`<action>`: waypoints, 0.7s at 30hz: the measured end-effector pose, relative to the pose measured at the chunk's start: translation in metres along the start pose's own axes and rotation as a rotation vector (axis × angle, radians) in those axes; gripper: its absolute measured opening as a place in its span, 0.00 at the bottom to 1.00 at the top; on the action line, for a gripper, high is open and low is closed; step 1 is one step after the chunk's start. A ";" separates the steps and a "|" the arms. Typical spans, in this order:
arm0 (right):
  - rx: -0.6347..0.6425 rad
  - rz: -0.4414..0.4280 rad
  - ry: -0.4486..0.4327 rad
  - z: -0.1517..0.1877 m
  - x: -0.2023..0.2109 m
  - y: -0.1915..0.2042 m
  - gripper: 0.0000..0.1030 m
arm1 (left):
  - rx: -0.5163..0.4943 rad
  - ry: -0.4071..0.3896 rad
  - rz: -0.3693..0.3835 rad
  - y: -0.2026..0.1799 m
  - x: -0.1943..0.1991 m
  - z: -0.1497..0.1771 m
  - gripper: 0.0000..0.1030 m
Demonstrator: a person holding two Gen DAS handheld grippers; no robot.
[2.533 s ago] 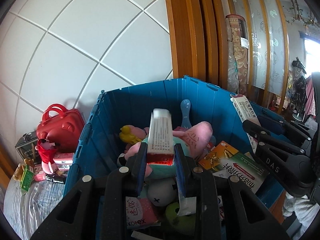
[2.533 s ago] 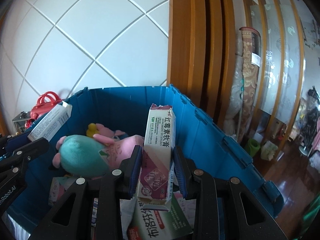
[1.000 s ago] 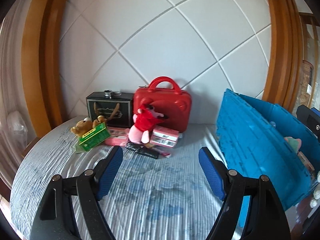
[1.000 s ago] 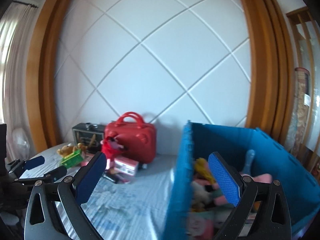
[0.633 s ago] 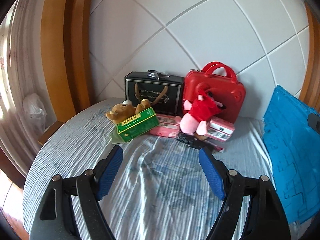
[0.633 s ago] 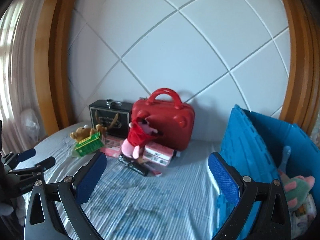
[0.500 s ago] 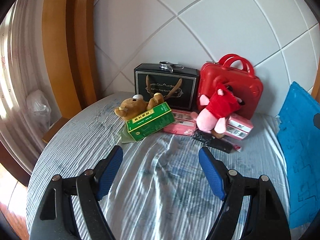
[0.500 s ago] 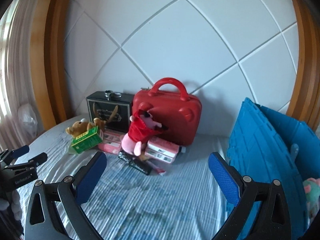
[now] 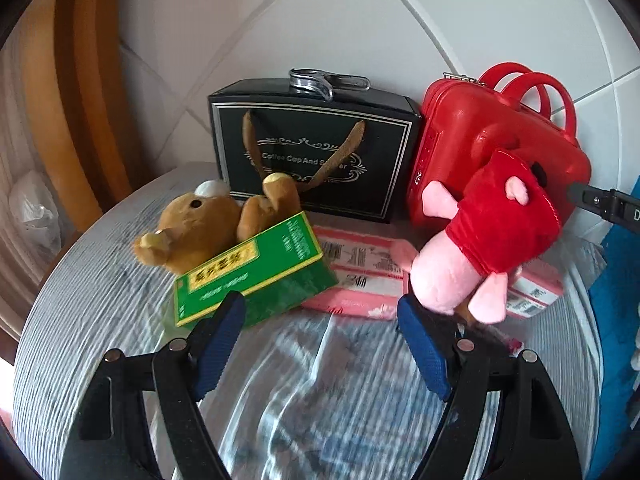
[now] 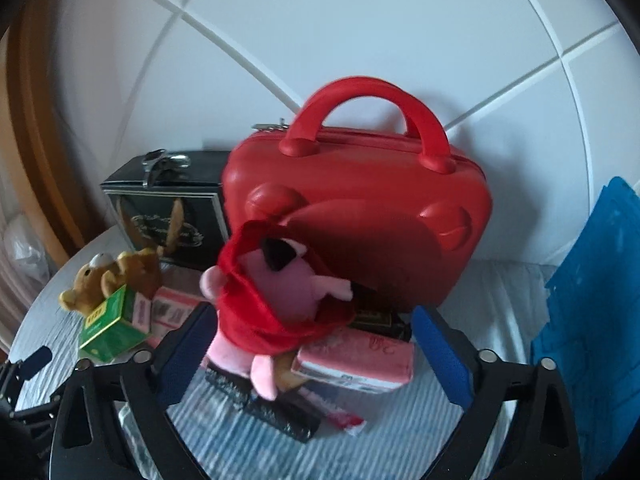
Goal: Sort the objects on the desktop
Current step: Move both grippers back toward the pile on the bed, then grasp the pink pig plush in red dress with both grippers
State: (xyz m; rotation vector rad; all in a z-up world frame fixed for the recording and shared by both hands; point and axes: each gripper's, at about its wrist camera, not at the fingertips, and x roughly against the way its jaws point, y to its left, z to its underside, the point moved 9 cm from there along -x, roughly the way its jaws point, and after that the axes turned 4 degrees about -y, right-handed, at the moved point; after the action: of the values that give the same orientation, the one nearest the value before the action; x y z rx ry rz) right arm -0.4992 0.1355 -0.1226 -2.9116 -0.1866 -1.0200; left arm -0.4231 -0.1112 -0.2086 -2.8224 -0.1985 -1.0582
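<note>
My left gripper (image 9: 320, 332) gapes empty near the green cardboard box (image 9: 250, 270); my right gripper (image 10: 312, 344), jaws closing, frames the pink plush pig in red (image 10: 276, 292), untouched.

bear (image 9: 192, 226) behind box (image 9: 252, 276)

surface: bench (image 9: 92, 304) under a striped blue-white cloth | back, at the wall: black gift box (image 9: 316, 160), red case (image 10: 360, 216) beside it | front: brown bear (image 9: 196, 224), green box (image 9: 248, 272), pink boxes (image 9: 360, 276), pink pig plush (image 10: 280, 300), black flat item (image 10: 272, 412) | right edge: blue crate (image 10: 592, 300)
</note>
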 end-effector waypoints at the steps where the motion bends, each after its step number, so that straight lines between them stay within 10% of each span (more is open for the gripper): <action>1: -0.017 0.015 0.006 -0.003 -0.011 -0.010 0.69 | -0.014 -0.001 -0.007 -0.005 -0.015 -0.008 0.76; 10: -0.014 -0.005 0.145 0.025 -0.091 -0.045 0.69 | -0.077 0.061 0.076 -0.083 -0.122 -0.038 0.75; 21: -0.068 0.038 0.268 0.168 -0.005 -0.084 0.75 | -0.319 0.074 0.202 -0.110 -0.018 0.073 0.74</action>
State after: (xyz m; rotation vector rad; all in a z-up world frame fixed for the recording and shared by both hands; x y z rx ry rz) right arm -0.4101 0.2328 -0.2565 -2.7843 -0.0855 -1.4199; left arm -0.4070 0.0077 -0.2678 -2.9843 0.2832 -1.2400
